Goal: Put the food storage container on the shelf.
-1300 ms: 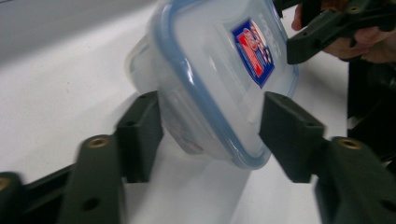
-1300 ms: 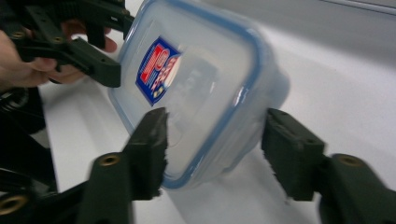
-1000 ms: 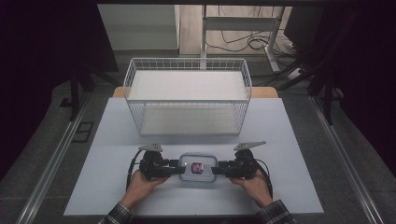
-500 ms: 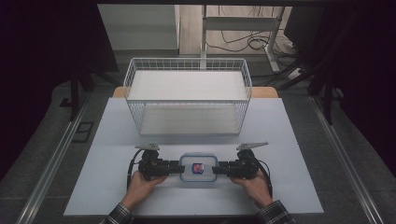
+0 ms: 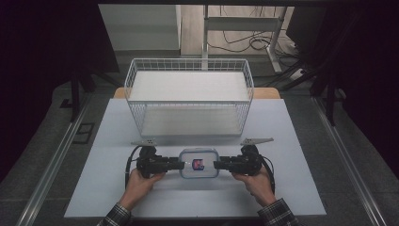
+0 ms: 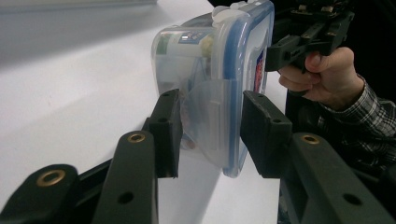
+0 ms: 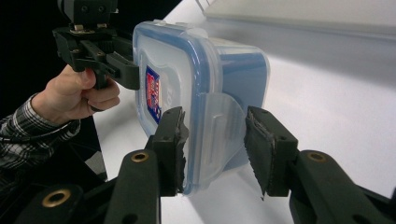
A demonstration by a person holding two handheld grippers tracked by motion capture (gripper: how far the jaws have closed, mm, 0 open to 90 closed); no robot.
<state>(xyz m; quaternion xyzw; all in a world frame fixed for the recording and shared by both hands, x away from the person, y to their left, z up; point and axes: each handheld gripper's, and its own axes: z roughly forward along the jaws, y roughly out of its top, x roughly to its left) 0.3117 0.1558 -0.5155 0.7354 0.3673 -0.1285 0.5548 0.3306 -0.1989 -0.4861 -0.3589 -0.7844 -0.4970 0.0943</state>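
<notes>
a clear plastic box with a blue-rimmed snap lid, on the tabletop in front of the wire basket — likely light, stiff-walled, smooth and a bit slippery, small items inside. best taken at the two end latch flaps, or by the rim under the lid. sits between both grippers: left gripper at one end, jaws just closed onto the latch flap; right gripper at the other end, jaws partly open, straddling its flap, one pad touching the lid edge — no firm clamp seen.
</notes>
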